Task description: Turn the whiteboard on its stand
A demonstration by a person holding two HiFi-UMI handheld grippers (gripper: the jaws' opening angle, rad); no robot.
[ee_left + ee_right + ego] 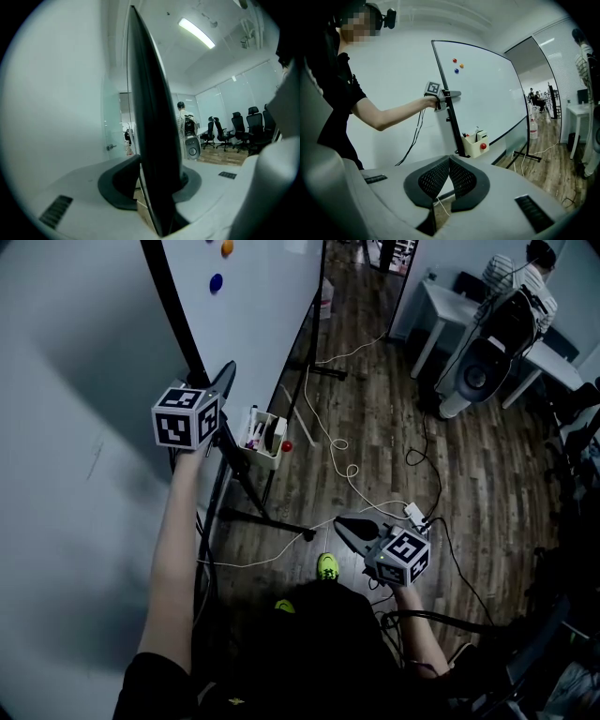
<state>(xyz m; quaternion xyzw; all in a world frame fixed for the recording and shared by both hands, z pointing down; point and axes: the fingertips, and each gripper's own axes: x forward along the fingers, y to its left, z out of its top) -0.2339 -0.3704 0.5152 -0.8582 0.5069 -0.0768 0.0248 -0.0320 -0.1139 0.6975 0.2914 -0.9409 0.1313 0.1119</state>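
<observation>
The whiteboard [262, 296] stands upright on its stand [272, 521] over the wood floor [450, 474], just beside the pale wall [75, 427]. Its long axis runs level, from the near short edge at the person's left away toward the far end of the room. Its writing face looks out over the open floor. The left gripper [225, 379] sits partway up that near upright edge, the black frame between its jaws with a pad against each side. The right gripper [349, 525] hangs low, well apart from the board, its jaws pressed together on nothing. A cream marker box [265, 432] hangs at the lower frame. A blue magnet [217, 282] and an orange magnet [227, 247] sit on the face.
</observation>
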